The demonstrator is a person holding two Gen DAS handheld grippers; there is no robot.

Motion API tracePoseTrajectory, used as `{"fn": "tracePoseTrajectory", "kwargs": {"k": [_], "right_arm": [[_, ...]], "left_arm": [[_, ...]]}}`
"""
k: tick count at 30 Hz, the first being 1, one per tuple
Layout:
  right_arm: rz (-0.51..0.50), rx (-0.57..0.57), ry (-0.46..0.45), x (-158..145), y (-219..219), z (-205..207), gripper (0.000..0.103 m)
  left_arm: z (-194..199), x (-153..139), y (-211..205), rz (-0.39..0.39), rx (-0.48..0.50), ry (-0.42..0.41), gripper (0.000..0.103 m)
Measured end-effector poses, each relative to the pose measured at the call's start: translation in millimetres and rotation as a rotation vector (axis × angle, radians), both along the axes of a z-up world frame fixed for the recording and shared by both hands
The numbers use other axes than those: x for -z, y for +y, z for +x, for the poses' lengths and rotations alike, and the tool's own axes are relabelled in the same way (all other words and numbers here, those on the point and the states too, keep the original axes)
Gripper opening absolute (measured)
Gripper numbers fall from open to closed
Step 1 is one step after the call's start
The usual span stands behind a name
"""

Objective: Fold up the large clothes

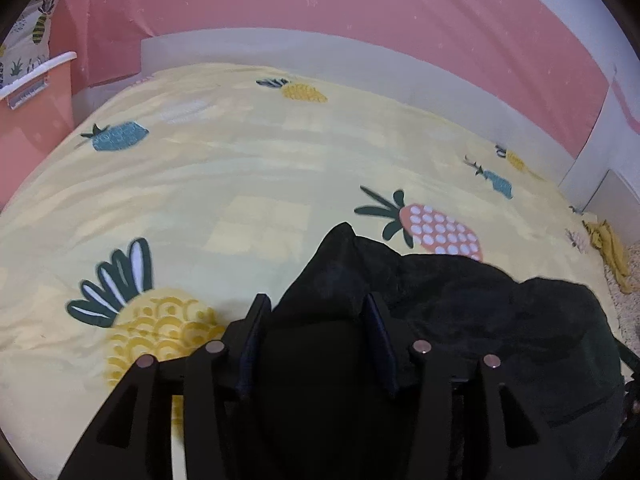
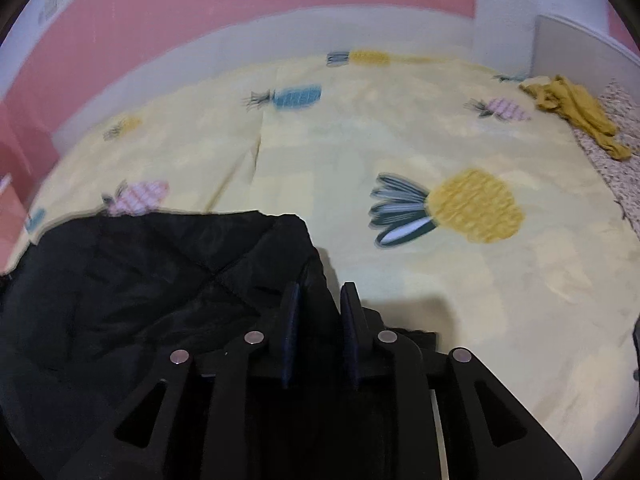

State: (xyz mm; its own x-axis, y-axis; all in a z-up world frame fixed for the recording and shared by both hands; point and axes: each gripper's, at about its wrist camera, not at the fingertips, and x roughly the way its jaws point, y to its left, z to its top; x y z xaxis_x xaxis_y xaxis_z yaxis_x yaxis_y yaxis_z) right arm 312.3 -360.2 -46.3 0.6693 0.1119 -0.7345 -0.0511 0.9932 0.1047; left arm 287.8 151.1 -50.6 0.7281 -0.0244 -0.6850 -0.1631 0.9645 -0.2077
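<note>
A large black quilted garment (image 1: 480,312) lies crumpled on the yellow pineapple-print bed sheet (image 1: 240,168). In the left wrist view a bunched peak of it fills the gap between my left gripper's (image 1: 316,298) fingers, which are shut on the cloth. In the right wrist view the same black garment (image 2: 140,280) spreads to the left over the sheet (image 2: 460,288). Its right edge runs up between the narrow-set fingers of my right gripper (image 2: 320,286), which are shut on that edge. The cloth under both grippers is hidden by their black frames.
A mustard-yellow garment (image 2: 576,112) lies crumpled at the bed's far right edge, next to a speckled cover (image 2: 616,152). An orange bin (image 1: 36,112) stands left of the bed. A white bed frame (image 1: 360,60) and a pink wall (image 1: 320,0) close the far side.
</note>
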Motion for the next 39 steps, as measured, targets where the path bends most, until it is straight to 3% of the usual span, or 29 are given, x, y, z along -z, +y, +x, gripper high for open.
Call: {"fn": "tracePoseTrajectory", "kwargs": {"k": [5,8,12,15,16,18,20,24,29,32,35,39], "right_arm": [[0.042,-0.013,-0.136,-54,0,-33,0.025],[0.069,-0.087,-0.17,-70,22,-53,0.026],[0.055,-0.175,-0.123,-49,65,-66,0.026],[-0.009,-0.187,-0.08,-16,86,-55,0.027],[-0.029,-0.187,-0.09,-9,87,-52,0.027],[-0.039,-0.159,-0.084,6,83,-42,0.028],[-0.004,-0.142,-0.069,14,75,-34,0.027],[-0.077,-0.129,-0.077,31,82,-26,0.025],[-0.064,-0.11,-0.065,33,79,-21,0.025],[-0.036,-0.095,-0.044,17,71,-28,0.025],[-0.008,-0.08,-0.083,-5,62,-31,0.027],[-0.058,-0.059,-0.054,-4,61,-6,0.027]], "left_arm": [[-21,-33,8,0.035,-0.028,-0.068,0.057],[-42,-54,0,-0.003,-0.013,-0.132,0.061],[-61,-56,-54,-0.014,0.163,-0.165,0.065],[-57,-36,-97,0.098,0.26,-0.166,0.065],[-49,-24,-104,0.138,0.266,-0.146,0.065],[-30,2,-101,0.122,0.25,-0.094,0.067],[-26,13,-94,0.104,0.227,-0.127,0.067],[-25,23,-102,0.146,0.215,-0.146,0.067],[-18,21,-104,0.147,0.208,-0.108,0.067],[-22,6,-99,0.137,0.227,-0.067,0.067],[-23,-13,-89,0.124,0.231,-0.085,0.067],[5,-13,-73,0.187,0.181,-0.071,0.067]]}}
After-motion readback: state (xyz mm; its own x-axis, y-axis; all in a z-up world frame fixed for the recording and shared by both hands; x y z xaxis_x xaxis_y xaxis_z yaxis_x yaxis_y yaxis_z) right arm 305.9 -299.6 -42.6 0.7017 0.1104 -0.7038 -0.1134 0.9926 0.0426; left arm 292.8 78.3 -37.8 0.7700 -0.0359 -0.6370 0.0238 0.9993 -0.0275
